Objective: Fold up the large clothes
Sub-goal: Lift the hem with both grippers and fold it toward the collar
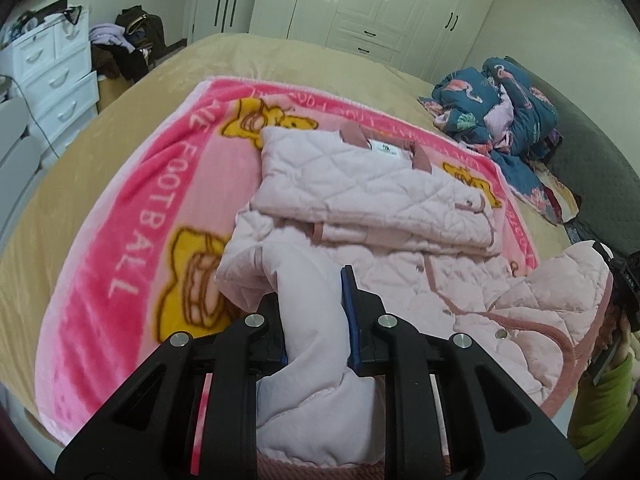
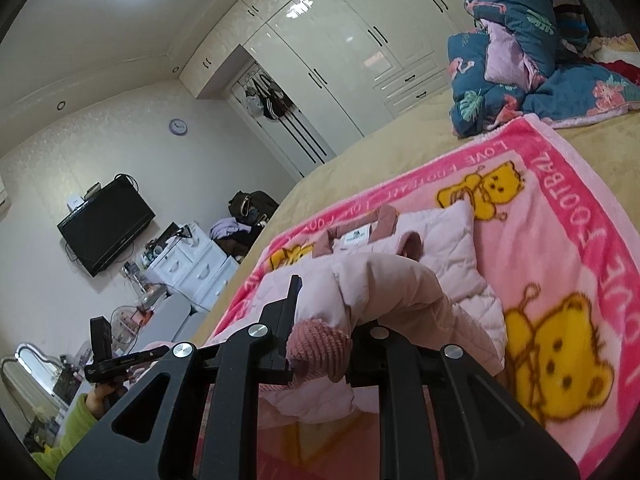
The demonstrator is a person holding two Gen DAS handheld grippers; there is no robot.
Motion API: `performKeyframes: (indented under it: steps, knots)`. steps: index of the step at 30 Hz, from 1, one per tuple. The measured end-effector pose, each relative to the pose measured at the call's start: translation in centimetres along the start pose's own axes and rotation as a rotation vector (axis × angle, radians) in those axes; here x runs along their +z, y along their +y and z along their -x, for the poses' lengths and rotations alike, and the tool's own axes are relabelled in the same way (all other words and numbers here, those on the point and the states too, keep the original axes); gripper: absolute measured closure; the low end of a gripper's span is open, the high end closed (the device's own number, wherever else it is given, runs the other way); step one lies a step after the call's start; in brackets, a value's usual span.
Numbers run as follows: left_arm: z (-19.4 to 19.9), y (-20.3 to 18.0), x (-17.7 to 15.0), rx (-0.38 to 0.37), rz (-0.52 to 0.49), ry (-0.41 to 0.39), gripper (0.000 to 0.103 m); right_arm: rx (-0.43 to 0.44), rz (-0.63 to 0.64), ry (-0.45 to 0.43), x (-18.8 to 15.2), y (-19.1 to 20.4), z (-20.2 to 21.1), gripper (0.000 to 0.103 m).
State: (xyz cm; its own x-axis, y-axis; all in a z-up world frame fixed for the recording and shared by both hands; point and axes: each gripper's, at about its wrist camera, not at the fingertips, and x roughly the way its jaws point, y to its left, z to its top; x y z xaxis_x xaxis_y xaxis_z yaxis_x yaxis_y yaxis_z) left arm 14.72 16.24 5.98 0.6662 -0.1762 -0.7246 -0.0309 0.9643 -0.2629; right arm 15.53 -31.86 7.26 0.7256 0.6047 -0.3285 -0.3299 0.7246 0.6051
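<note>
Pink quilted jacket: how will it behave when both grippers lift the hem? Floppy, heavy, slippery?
Likely floppy: the pink quilted jacket sags between the left gripper and right gripper. Probably light for its bulk, given the puffy padding. The lining looks smooth, so it may slip on the pink blanket.

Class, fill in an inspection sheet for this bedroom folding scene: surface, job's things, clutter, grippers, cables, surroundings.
Surface: tan bed cover with a pink bear blanket spread on it.
Job's things: pale pink quilted jacket on the blanket, sleeves folded across its body, hem end raised.
Clutter: blue flamingo-print quilt heaped at the bed's far right; clothes pile beyond the bed's far left corner.
Grippers: left gripper shut on the jacket's bottom edge; right gripper shut on the jacket's ribbed hem.
Cables: dark cable hanging down the white drawer unit.
Surroundings: white wardrobe, wall television, wall clock, green sleeve.
</note>
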Motion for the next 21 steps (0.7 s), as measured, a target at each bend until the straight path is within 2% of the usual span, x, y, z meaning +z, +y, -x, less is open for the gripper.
performKeyframes:
  steps: [21]
  knots:
    - [-2.4,-0.3,6.3,0.024,0.003,-0.042,0.09,-0.05,-0.01,-0.05,5.2,-1.3,-4.0,0.088]
